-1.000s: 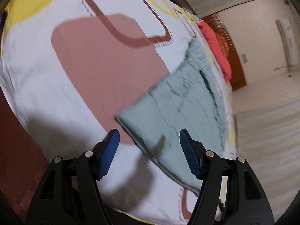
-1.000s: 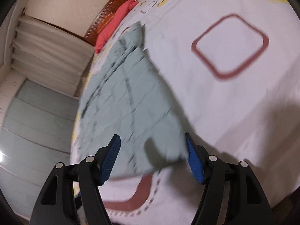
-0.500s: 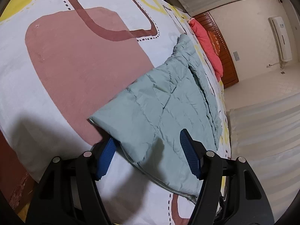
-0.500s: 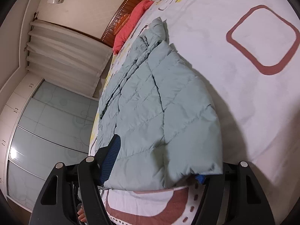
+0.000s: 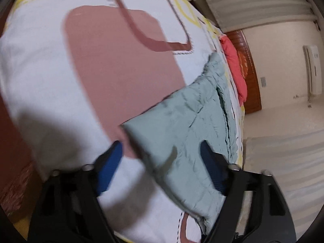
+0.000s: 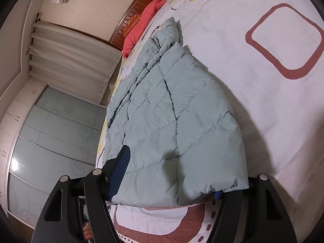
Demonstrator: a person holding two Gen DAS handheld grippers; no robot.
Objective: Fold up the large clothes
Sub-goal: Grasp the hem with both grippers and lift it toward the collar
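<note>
The green puffy jacket [image 6: 174,109] lies on the bed sheet [image 6: 263,93], its near end folded over. The left gripper [image 5: 162,158] is opening with nothing pinched. The right gripper [image 6: 172,174] stands wide around the jacket's near edge, and I cannot tell if it squeezes; next, I think, both must pinch that edge.

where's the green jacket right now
The jacket lies along the bed's edge, nearer the curtains, its hem toward both cameras and the red pillow beyond its far end.

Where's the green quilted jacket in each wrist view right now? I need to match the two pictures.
Left wrist: green quilted jacket lies centre-right, running toward the headboard.
Right wrist: jacket fills the centre, its near hem at the bottom.
Shared landmark: the red pillow beyond the jacket's far end.
</note>
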